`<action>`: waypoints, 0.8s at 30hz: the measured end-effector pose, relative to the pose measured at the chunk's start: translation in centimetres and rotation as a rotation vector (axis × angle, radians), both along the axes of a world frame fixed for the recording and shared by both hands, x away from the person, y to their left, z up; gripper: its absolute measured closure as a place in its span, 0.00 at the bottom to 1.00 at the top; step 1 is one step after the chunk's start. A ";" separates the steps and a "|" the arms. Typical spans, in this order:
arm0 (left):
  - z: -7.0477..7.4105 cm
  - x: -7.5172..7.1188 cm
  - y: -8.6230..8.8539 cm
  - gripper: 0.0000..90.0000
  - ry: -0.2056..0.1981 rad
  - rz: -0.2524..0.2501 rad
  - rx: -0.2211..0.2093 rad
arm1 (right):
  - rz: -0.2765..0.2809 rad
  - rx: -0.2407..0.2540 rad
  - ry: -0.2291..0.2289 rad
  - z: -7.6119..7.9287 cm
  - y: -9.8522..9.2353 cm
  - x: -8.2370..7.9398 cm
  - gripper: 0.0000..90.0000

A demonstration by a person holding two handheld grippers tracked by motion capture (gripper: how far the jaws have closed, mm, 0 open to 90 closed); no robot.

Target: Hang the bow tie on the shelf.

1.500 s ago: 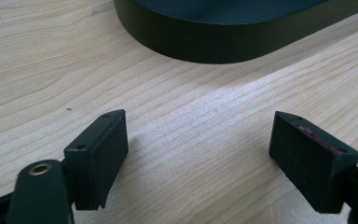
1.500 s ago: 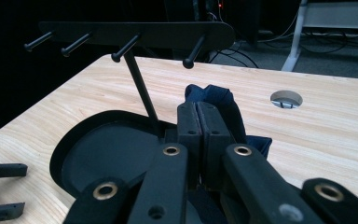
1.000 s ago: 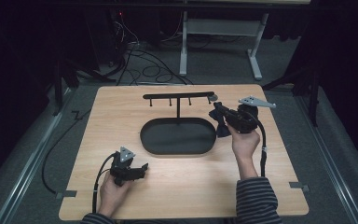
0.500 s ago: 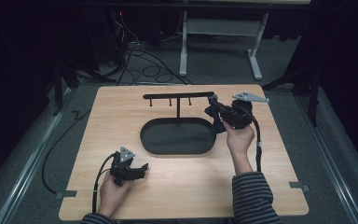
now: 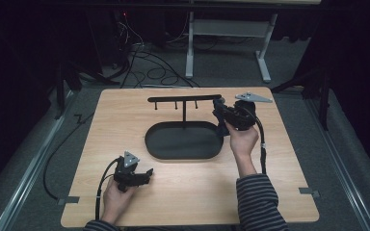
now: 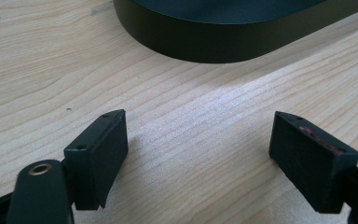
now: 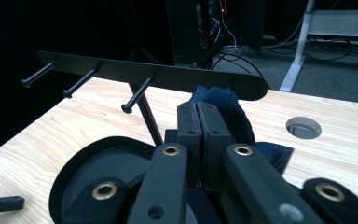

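Observation:
A black stand has an oval tray base (image 5: 183, 153) (image 7: 74, 172) and a thin post that carries a flat crossbar (image 5: 183, 98) (image 7: 135, 71) with three short pegs showing. My right gripper (image 5: 218, 107) (image 7: 198, 109) is shut on a dark blue cloth (image 7: 216, 97) (image 5: 221, 130), held up right by the crossbar's right end. The cloth hangs down behind and below the jaws. My left gripper (image 5: 147, 174) (image 6: 198, 140) rests low over the wooden table (image 5: 125, 120) at the front left, open, with nothing between its fingers. Just ahead of it is the tray's wall (image 6: 200, 39).
A round hole (image 7: 303, 127) is cut in the tabletop to the right of the stand. Cables trail from both grippers toward the front edge. Beyond the table stand white desk legs (image 5: 265, 53) and loose cables on the floor.
My right gripper has edged left and a little farther from me, carrying the blue cloth closer to the crossbar's right end. The left gripper has stayed put.

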State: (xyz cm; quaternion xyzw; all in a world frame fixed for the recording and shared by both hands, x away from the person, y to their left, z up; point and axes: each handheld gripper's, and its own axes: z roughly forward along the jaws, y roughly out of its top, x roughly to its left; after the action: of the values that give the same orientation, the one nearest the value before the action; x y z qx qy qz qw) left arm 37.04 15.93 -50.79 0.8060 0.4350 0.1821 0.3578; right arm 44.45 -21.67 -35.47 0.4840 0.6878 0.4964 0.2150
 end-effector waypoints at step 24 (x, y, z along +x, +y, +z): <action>0.0 0.0 0.0 0.22 0.001 -0.002 0.000 | -0.025 -0.009 -0.002 0.4 1.5 1.8 1.00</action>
State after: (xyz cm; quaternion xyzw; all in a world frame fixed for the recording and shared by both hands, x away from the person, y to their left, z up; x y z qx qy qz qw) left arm 37.02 15.95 -50.79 0.8066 0.4343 0.1814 0.3577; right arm 46.27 -20.20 -35.06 0.4911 0.6838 0.4910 0.2242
